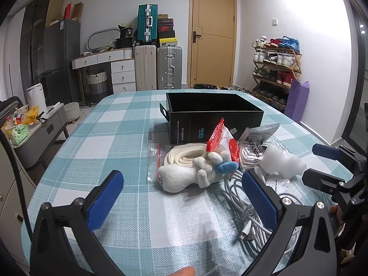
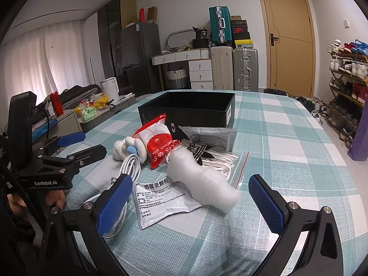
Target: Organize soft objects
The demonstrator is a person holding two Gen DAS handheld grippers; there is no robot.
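A white plush toy point(image 1: 186, 176) with a blue part lies on the checked tablecloth, just beyond my open left gripper point(image 1: 184, 203). Behind it sit a zip bag of cream rope point(image 1: 184, 155), a red-and-white packet point(image 1: 224, 141) and an open black box point(image 1: 214, 112). A white foam piece point(image 2: 202, 180) lies between the blue pads of my open right gripper point(image 2: 191, 203). A white medicine sachet point(image 2: 161, 201) and a coiled white cable point(image 2: 130, 169) rest beside it. The plush toy point(image 2: 131, 147) and the black box point(image 2: 191, 109) show further back. Neither gripper holds anything.
The right gripper point(image 1: 331, 168) appears at the right edge of the left wrist view, the left gripper point(image 2: 76, 147) at the left of the right wrist view. A grey side table point(image 1: 39, 133) stands left of the table. Suitcases, drawers and a shoe rack point(image 1: 276, 69) line the walls.
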